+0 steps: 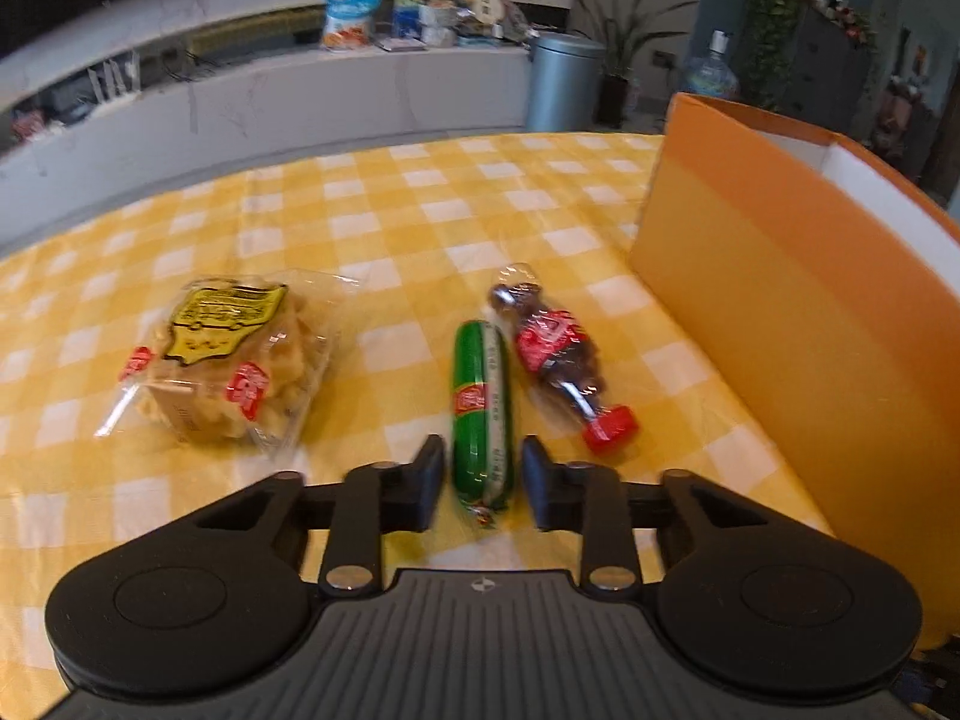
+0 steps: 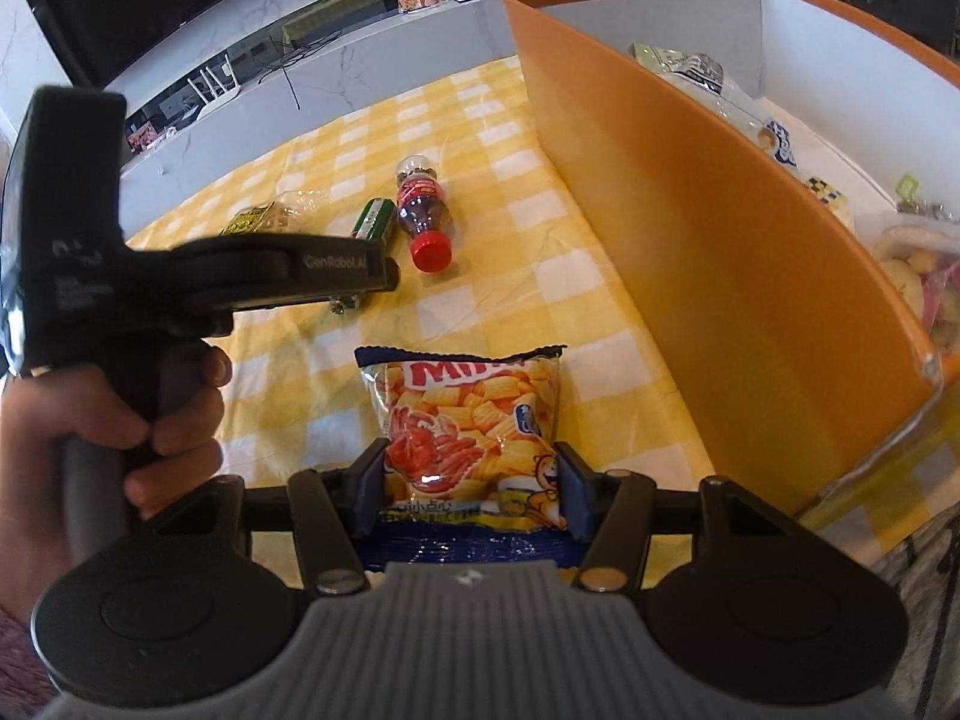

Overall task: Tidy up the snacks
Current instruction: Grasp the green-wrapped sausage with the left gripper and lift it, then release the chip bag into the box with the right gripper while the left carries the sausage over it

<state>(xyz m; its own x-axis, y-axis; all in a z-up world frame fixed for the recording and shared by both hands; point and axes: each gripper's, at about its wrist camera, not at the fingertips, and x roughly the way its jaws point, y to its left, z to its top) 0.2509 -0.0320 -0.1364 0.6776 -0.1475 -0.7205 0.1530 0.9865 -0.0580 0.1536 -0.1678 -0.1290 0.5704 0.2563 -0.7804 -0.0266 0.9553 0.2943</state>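
Note:
A green sausage stick (image 1: 480, 396) lies on the yellow checked tablecloth (image 1: 420, 210). My left gripper (image 1: 483, 450) is shut on its near end, one pad against each side. From the right wrist view, a hand (image 2: 150, 420) holds that left gripper (image 2: 390, 273) over the sausage (image 2: 375, 219). My right gripper (image 2: 471, 456) is shut on a yellow crab-print chip bag (image 2: 468, 408), pads pressing on both edges. A cola-bottle candy pack (image 1: 555, 354) lies just right of the sausage. A clear pastry pack (image 1: 222, 354) lies to the left.
An orange box (image 2: 690, 210) with white inner walls stands at the right and holds several snack packs (image 2: 912, 276). Its tall side wall (image 1: 780, 300) is close to the cola candy. Beyond the table are a white counter (image 1: 360, 90) and a grey bin (image 1: 564, 78).

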